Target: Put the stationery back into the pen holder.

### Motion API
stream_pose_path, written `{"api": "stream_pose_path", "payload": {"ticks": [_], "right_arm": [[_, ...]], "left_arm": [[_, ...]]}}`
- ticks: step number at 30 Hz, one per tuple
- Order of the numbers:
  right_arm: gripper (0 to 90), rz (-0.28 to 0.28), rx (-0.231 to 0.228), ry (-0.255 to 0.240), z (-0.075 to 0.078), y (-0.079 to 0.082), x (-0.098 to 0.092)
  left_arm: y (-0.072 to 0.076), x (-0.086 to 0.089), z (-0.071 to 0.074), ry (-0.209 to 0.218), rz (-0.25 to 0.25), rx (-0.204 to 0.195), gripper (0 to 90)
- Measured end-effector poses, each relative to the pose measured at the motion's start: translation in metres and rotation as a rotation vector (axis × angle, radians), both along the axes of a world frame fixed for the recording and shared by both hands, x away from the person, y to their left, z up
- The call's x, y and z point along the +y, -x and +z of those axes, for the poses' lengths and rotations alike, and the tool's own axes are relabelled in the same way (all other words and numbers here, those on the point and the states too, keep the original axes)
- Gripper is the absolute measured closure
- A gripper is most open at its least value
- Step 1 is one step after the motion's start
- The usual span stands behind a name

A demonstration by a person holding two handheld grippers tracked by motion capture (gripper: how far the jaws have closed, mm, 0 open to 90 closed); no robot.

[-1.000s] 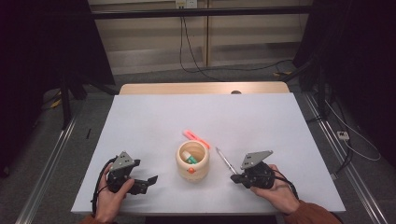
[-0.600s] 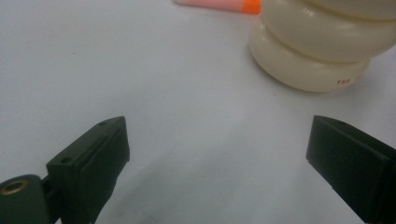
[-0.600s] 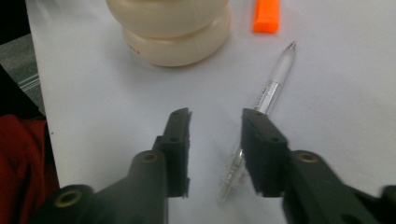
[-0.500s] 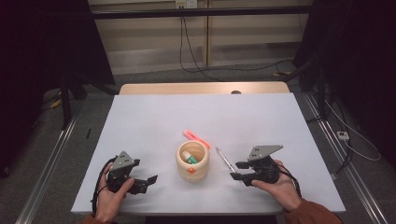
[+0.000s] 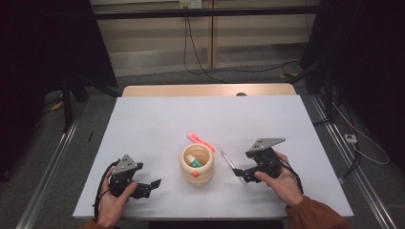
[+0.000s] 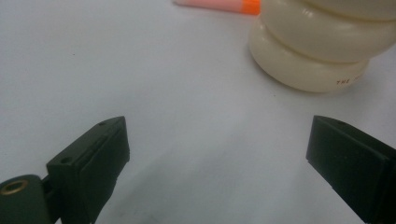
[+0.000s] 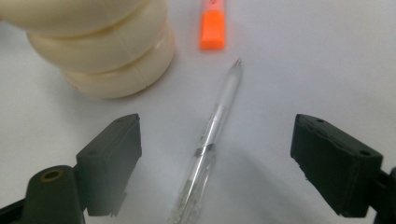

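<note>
The right gripper (image 7: 215, 154), jaws just spread wide, straddled the clear pen (image 7: 211, 135), its length pointing toward one o'clock; the left gripper (image 6: 219, 163) rested open, farther off.

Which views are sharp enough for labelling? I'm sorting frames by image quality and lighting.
High view: evenly lit white table, dark surroundings, small things like the clear pen look soft. Left gripper view: the cream holder is fairly crisp, the near jaws slightly soft. Right gripper view: pen tip sharp, its near end blurred; soft shadows beside the jaws.
</note>
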State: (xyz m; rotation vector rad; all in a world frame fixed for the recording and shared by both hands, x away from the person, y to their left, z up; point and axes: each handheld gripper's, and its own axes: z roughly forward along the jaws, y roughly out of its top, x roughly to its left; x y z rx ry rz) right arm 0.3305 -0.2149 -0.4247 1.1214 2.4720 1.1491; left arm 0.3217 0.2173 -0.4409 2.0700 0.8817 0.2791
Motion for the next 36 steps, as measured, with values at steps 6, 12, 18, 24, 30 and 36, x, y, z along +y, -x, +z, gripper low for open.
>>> {"api": "stream_pose_path", "payload": {"ticks": [6,12,18,24,30,36], "right_arm": [[16.3,-0.043,0.008,0.039,-0.001,-0.011,0.004],[16.5,-0.035,0.029,0.090,0.000,-0.025,0.018],[16.6,-0.022,0.036,0.130,0.004,-0.042,0.039],[26.8,-0.040,0.048,0.142,-0.004,-0.054,0.050],[40.3,-0.037,0.050,0.121,-0.003,-0.053,0.052],[49.7,-0.039,0.098,0.155,-0.007,-0.056,0.055]], "left_arm": [[0.000,0.000,0.000,-0.001,0.001,0.000,5.9],[0.000,0.000,0.000,-0.002,0.001,-0.001,5.9],[0.000,0.000,0.000,0.002,-0.001,-0.002,5.9],[0.000,0.001,0.001,0.009,0.000,-0.004,5.9],[0.000,0.000,0.001,0.003,-0.001,-0.002,5.9],[0.000,0.000,0.000,0.003,0.003,-0.002,5.9]]}}
